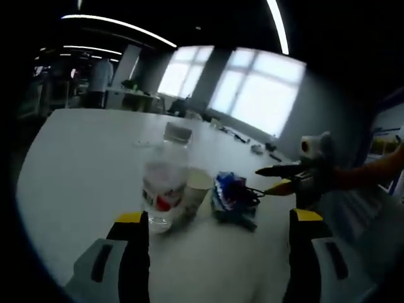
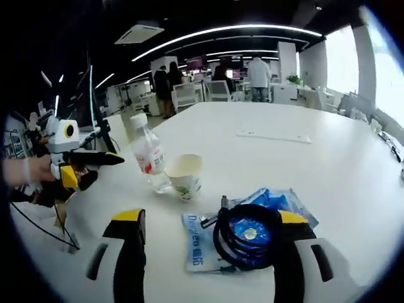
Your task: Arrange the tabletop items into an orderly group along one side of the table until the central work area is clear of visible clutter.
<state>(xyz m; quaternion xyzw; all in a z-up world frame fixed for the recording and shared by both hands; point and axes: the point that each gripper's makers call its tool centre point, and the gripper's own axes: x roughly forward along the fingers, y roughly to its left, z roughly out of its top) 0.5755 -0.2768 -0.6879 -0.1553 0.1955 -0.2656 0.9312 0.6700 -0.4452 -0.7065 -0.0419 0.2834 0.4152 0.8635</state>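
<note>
- We work on a white table (image 2: pixel 328 164) carrying a small cluster of items: a water bottle (image 2: pixel 150 159), a paper cup (image 2: pixel 184 175), a blue packet (image 2: pixel 208 243) and a coiled black cable (image 2: pixel 247 235) lying on top of the packet.
- In the right gripper view, the bottle and cup stand just beside each other toward the middle of the table; the packet with the cable lies nearer the edge at which we stand.
- In the left gripper view, the same bottle (image 1: pixel 163 189), cup (image 1: pixel 197 189) and packet (image 1: pixel 232 196) sit close together, well in from the far edge.
- The left gripper (image 1: pixel 218 243) is spread wide and holds nothing. The bottle stands just ahead of one jaw, apart from it.
- The right gripper (image 2: pixel 211 252) is also spread wide, with the packet and cable lying between and just ahead of its jaws. We cannot tell whether a jaw touches the cable.
- We judge the step in hand to be an approach: each gripper is lined up on an item and no grasp is made.
- The next move calls for advancing the right gripper so the jaws bracket both the cable coil and the packet beneath, then closing. The cable rests loose, so it may slide off if only the packet is taken.
- For the left gripper, we would centre the bottle between the jaws before closing, keeping clear of the cup, which looks light and easily tipped.
</note>
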